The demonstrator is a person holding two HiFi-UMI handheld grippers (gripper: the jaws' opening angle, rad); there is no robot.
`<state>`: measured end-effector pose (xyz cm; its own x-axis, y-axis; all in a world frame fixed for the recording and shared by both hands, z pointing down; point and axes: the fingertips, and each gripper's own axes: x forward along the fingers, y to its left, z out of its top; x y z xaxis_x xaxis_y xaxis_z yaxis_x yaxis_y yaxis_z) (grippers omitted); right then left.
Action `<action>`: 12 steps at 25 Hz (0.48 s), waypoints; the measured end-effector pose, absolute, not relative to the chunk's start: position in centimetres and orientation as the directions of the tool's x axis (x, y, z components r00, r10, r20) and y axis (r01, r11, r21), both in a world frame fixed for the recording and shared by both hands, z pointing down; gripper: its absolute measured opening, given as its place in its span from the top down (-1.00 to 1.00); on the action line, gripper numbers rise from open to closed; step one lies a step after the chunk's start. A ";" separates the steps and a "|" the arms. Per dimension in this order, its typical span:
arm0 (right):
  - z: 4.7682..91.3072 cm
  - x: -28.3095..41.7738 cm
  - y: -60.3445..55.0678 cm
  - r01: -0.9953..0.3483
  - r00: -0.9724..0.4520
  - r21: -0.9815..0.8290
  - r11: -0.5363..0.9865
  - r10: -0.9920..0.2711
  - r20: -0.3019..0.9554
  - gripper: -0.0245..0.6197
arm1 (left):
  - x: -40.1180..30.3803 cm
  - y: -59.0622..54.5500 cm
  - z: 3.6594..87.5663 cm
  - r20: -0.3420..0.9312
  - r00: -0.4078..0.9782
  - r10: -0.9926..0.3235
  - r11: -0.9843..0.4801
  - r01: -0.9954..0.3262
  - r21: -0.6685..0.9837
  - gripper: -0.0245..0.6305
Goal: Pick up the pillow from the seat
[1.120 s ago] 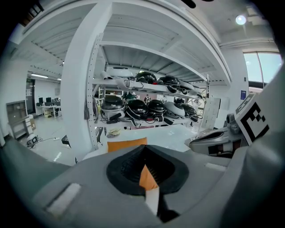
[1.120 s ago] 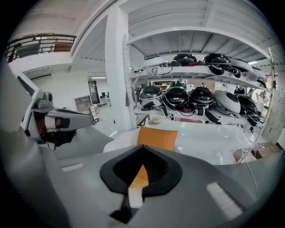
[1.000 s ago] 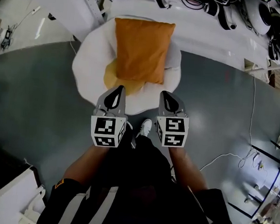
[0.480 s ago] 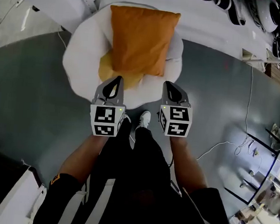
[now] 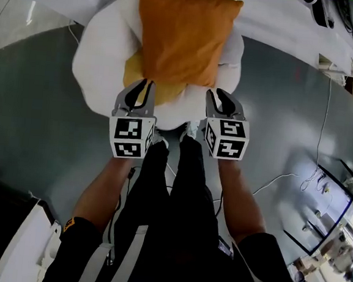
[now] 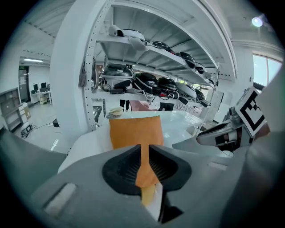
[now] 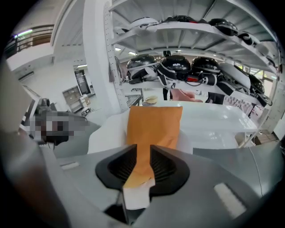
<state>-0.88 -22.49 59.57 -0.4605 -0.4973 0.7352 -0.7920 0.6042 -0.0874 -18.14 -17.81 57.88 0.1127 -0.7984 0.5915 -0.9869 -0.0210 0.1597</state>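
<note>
Jaws of the left gripper (image 6: 145,152) stand a narrow slit apart, having just been opening, and nothing sits between the pads. The orange seen through the slit lies further off. The right gripper (image 7: 143,153) is the same but a little wider: it too has just been opening, and it holds nothing.

In the head view the left gripper (image 5: 143,86) points at the near left corner of the pillow (image 5: 182,36), while the right gripper (image 5: 219,97) sits just beside the near right corner. Whether either tip touches the cloth cannot be told.

The pillow is a plain orange rectangle, smooth and slightly puffed, with soft corners. It lies lengthwise on the round white seat (image 5: 98,57) and leans up against the back. A yellow cushion (image 5: 131,78) peeks out from under its near edge.

The head view alone shows the grey floor (image 5: 30,124), the person's dark trousers (image 5: 171,198), a white shoe (image 5: 190,129) under the seat's front rim and a pale cable (image 5: 284,177) trailing across the floor.

The gripper views alone show what lies behind the seat — white shelves (image 7: 187,26) loaded with dark rounded gear. The left gripper view also catches the right gripper's marker cube (image 6: 251,111) at its right edge.
</note>
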 end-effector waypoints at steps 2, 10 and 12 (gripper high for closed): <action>61.7 -0.8 -23.4 -0.786 -0.461 -0.095 0.611 -0.477 0.748 0.64 | -18.3 -18.4 59.7 0.605 0.099 -0.790 -0.001 -0.987 0.160 0.75; 70.6 -0.5 -27.3 -0.792 -0.439 -0.109 0.600 -0.436 0.786 0.50 | -19.1 -20.5 69.4 0.674 0.096 -0.733 0.025 -0.985 0.168 0.44; 72.5 -0.2 -28.0 -0.797 -0.430 -0.110 0.594 -0.430 0.794 0.49 | -19.2 -20.9 71.6 0.687 0.095 -0.721 0.034 -0.985 0.172 0.42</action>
<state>-0.22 -28.02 72.49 -0.4297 -0.4298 0.7941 -0.7971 0.5937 -0.1100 -19.18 -20.94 71.59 0.0951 -0.7207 0.6867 -0.9845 0.0339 0.1719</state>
